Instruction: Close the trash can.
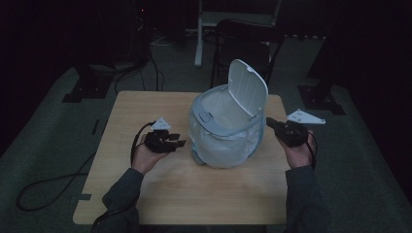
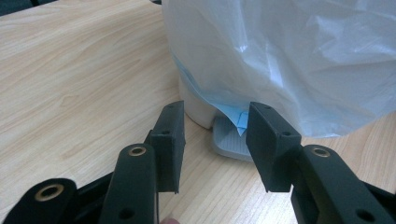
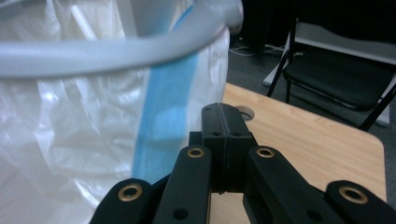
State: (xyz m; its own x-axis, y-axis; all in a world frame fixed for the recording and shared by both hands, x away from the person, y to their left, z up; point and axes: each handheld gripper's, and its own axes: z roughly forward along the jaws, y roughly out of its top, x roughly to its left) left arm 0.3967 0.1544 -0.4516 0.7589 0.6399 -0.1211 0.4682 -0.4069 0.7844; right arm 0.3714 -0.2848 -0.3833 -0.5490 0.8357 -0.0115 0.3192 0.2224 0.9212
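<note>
From above, a small white pedal bin (image 1: 226, 127) stands near the middle of the wooden table (image 1: 145, 189), its lid (image 1: 248, 87) tipped up and back, a pale translucent bag (image 1: 214, 153) lining it and draped down over the outside. The person's forearms come in from the near edge, one on each side of the bin. The left gripper (image 1: 179, 140) sits just beside the bin's lower left, jaws pointing at it; the right gripper (image 1: 270, 122) is held higher, its tip close against the bin's right flank near the rim. From here I cannot tell how either pair of jaws stands. Beyond the table a dark chair (image 1: 245, 48) stands on the floor.

The left gripper view settles its side: the left gripper (image 2: 215, 140) has its jaws spread wide with nothing between them. Through the gap shows the grey foot pedal (image 2: 232, 142) at the bin's base, resting on the table, with a bit of blue bag edge hanging just above it. The overhead camera does not make that pedal out.

The right gripper view looks along the right gripper (image 3: 226, 122), whose two jaws are pressed flat together, holding nothing. Just to their left rises the bag-covered wall of the bin, crossed by a blue strip (image 3: 166, 121), with the grey rim ring (image 3: 116, 53) arching overhead. Whether the tips touch the plastic I cannot tell. The chair (image 3: 341, 79) stands behind.
</note>
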